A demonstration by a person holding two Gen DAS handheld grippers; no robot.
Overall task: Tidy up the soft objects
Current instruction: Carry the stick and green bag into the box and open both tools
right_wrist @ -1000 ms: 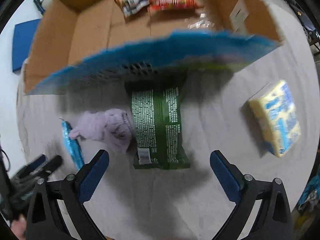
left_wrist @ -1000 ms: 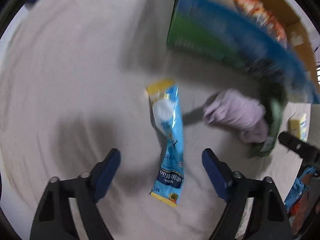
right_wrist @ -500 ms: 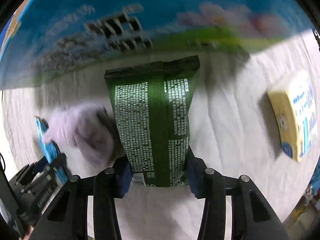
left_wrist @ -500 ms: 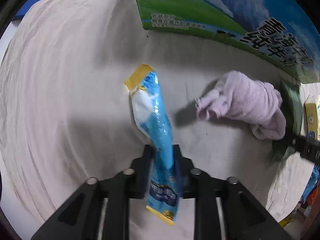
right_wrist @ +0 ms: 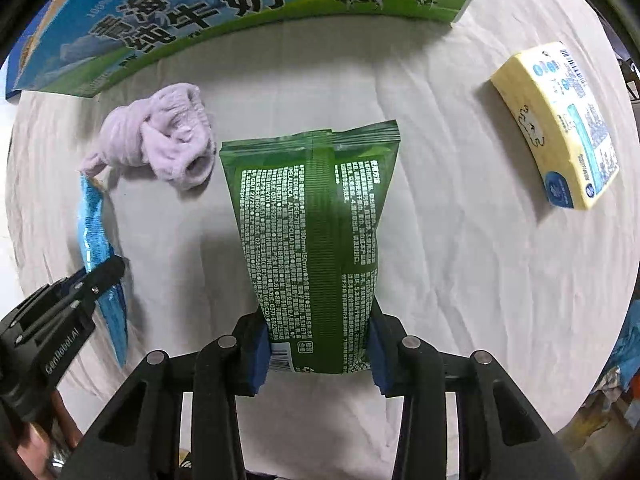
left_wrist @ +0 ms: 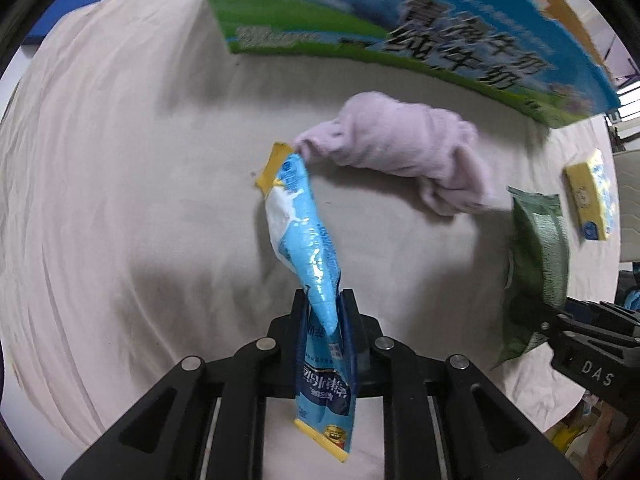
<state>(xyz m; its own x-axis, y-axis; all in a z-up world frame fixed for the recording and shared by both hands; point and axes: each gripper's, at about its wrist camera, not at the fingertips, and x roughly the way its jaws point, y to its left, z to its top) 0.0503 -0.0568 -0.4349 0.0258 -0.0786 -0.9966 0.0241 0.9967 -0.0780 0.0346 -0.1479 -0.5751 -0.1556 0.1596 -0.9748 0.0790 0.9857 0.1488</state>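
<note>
The left gripper (left_wrist: 326,320) is pinching a thin blue sachet (left_wrist: 308,240) near its lower end; the sachet is hanging limp ahead of the fingers, so it looks light and floppy and likely to swing. The right gripper (right_wrist: 318,344) is clamping a green pack (right_wrist: 312,236) by its bottom edge. The pack is looking soft and crinkly, probably slippery film; a grip lower on the seam seems safest. Beyond both tools a lilac cloth (right_wrist: 160,136) is lying beside a printed carton (right_wrist: 180,12) bearing Chinese characters for milk.

left gripper (left_wrist: 325,320) clamped, pointing down | right gripper (right_wrist: 318,344) clamped, pointing down
</note>
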